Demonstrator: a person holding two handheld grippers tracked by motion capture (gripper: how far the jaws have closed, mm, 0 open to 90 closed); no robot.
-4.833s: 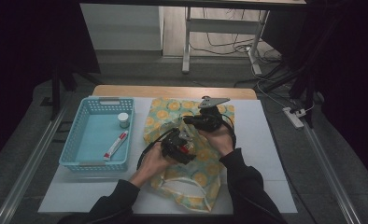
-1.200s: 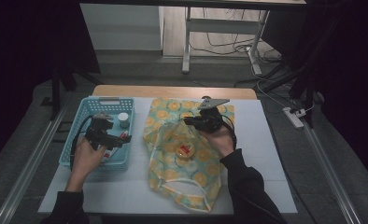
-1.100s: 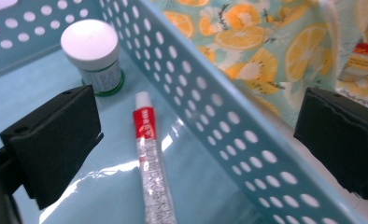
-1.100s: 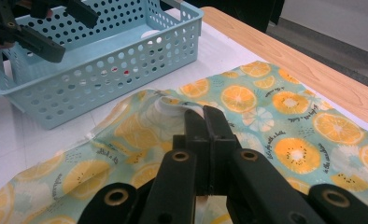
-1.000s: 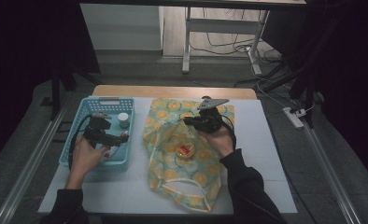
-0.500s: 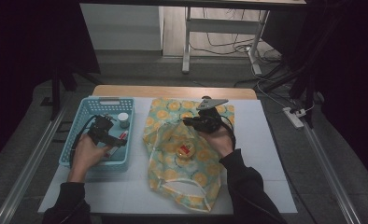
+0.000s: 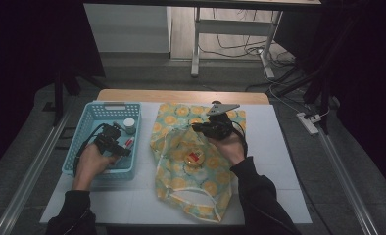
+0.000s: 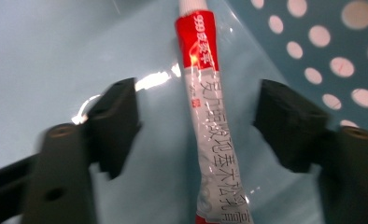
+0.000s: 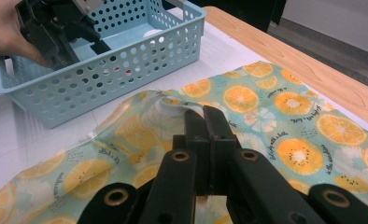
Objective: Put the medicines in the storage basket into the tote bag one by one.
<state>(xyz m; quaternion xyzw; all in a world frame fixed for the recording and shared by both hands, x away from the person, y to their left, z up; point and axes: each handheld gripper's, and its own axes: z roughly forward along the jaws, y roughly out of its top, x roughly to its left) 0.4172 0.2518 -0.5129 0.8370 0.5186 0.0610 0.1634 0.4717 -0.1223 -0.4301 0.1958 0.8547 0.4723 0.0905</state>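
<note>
1. The left gripper reaches down into the light blue perforated plastic basket at the left edge of the white table. Its jaws have just been closing, yet in the left gripper view a gap remains on each side of the red and silver squeeze tube between them, so nothing is grasped.
2. The squeeze tube lies flat on the basket floor, its red end toward the far wall and its silver printed body running back between the two black pads.
3. A small white round container sits in the far right corner of the basket, just beyond the left gripper.
4. The right gripper rests near the far edge of the table's middle, its jaws clenched on the upper edge of the teal cloth bag printed with orange slices; in the right gripper view the two jaws meet on a fold of the fabric.
5. The bag lies spread over the middle of the table, from the far edge toward the near edge, beside the basket.
6. A small item with a red label lies at the bag's middle; whether it is inside or on top I cannot tell.
</note>
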